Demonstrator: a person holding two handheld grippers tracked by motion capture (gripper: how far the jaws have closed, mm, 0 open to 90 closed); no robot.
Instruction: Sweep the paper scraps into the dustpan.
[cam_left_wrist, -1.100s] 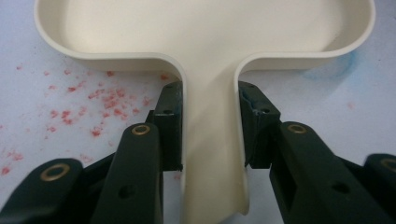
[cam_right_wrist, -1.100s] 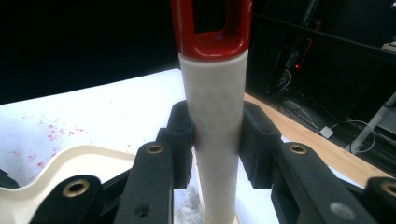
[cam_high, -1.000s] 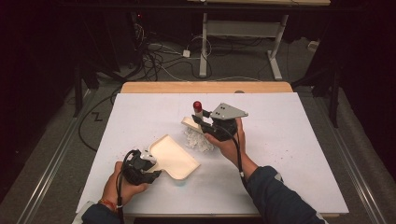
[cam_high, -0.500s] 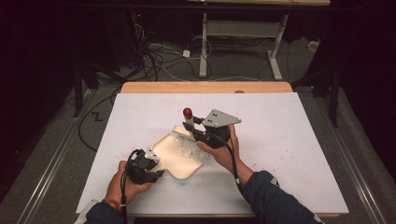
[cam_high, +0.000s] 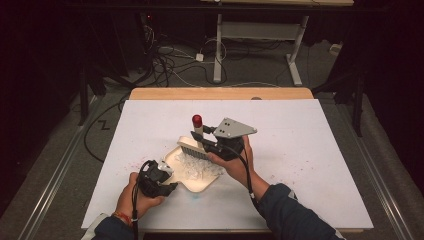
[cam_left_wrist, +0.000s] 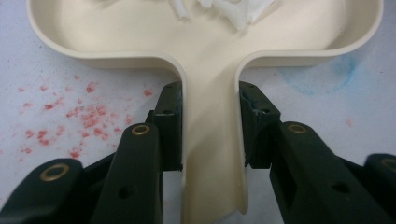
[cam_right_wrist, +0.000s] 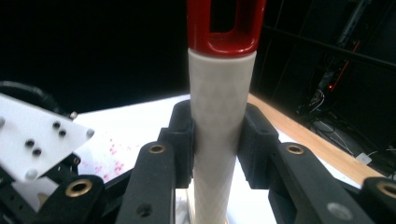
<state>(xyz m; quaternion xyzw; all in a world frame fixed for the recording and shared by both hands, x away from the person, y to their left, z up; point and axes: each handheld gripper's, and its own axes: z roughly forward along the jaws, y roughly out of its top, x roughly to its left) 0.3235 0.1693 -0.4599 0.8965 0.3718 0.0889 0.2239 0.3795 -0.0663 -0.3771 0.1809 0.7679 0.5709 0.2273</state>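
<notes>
White tabletop: your left gripper clamps the dustpan handle flat, your right gripper clenches the brush over it. Most white scraps look collected; red specks remain beside.
</notes>
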